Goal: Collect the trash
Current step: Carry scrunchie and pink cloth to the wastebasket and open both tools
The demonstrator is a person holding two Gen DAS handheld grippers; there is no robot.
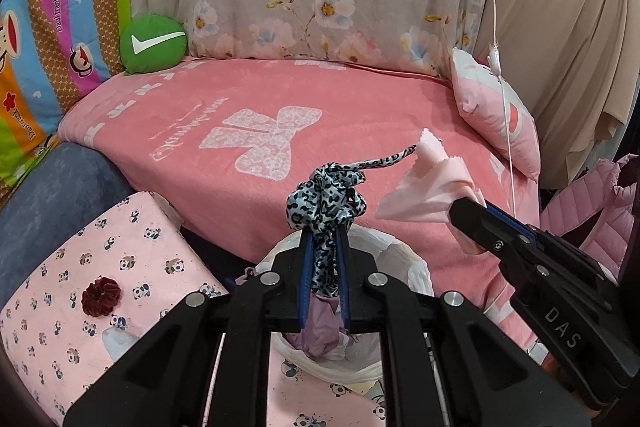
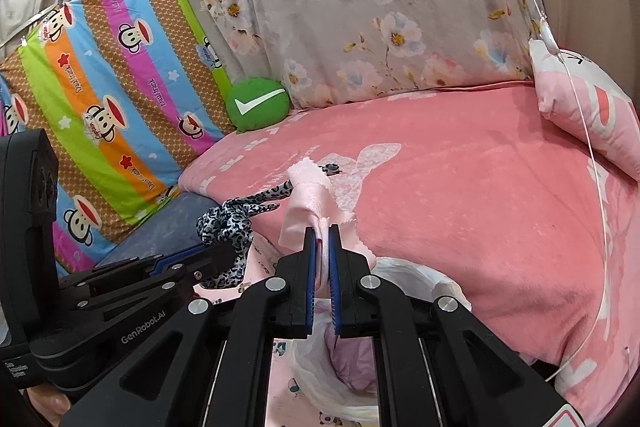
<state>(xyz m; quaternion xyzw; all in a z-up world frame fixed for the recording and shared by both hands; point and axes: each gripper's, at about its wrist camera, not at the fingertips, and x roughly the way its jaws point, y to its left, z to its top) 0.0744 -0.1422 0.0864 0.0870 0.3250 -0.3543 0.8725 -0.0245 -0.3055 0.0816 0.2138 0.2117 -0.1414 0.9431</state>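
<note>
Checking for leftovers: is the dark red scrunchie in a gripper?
No, the dark red scrunchie lies loose on the pink panda-print cloth.

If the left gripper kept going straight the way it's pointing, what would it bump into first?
Probably the pink blanket on the bed. The left gripper, shut on a leopard-print cloth, points forward and down over the white bag, toward the blanket's near part. Depth is hard to judge.

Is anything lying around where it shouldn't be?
Maybe the dark red scrunchie. It lies alone on the panda-print cushion, left of the white bag, not collected yet. It may just be a hair tie.
</note>
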